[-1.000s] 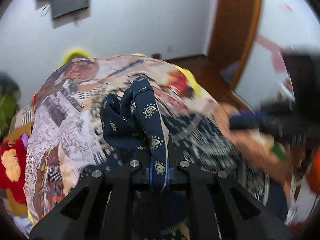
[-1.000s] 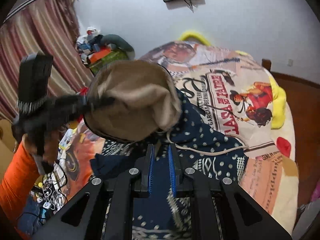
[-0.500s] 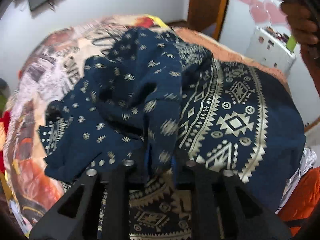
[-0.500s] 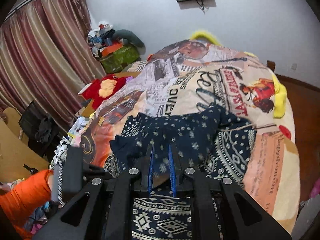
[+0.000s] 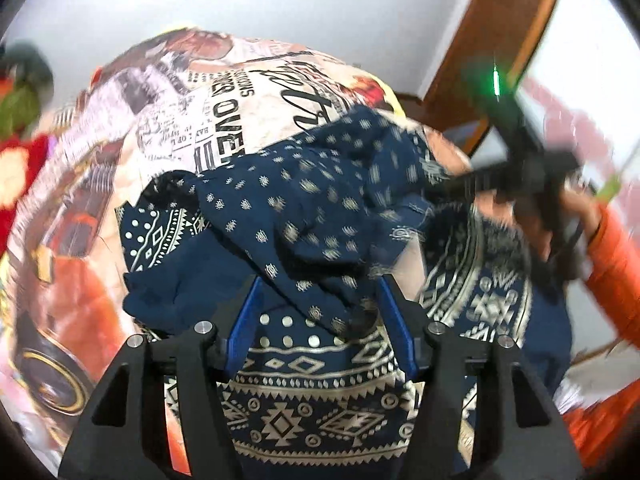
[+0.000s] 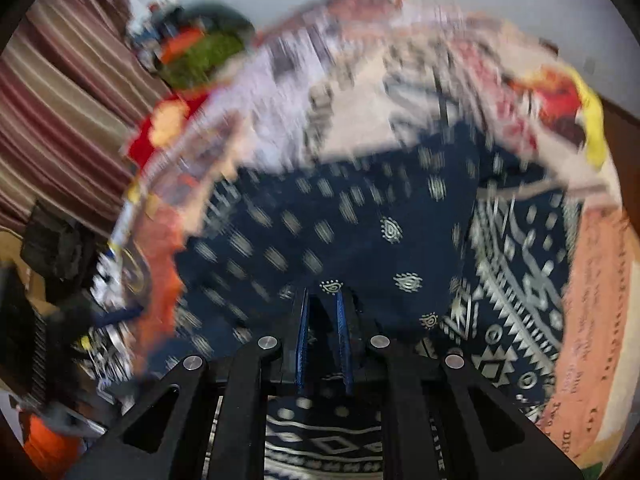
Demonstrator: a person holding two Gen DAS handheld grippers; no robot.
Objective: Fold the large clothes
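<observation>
A large navy garment (image 5: 304, 220) with cream dots and tribal bands lies bunched on the bed; it also shows in the right wrist view (image 6: 360, 232), blurred. My left gripper (image 5: 318, 292) is open, its blue pads wide apart, with a loose fold of the garment draped between them. My right gripper (image 6: 322, 300) has its blue pads close together on the garment's edge. It also appears in the left wrist view (image 5: 520, 176) at the right, blurred, held by a hand with an orange sleeve.
The bed carries a printed newspaper-style cover (image 5: 224, 112). A red plush toy (image 5: 16, 168) lies at the bed's left side. A wooden door frame (image 5: 500, 40) stands at the back right. Striped curtains (image 6: 60, 92) and a pile of clutter (image 6: 196, 48) are at the left.
My left gripper has opened and let the garment drop onto the bed. My right gripper has swung quickly downward with the garment's edge; its view is now motion-blurred.
</observation>
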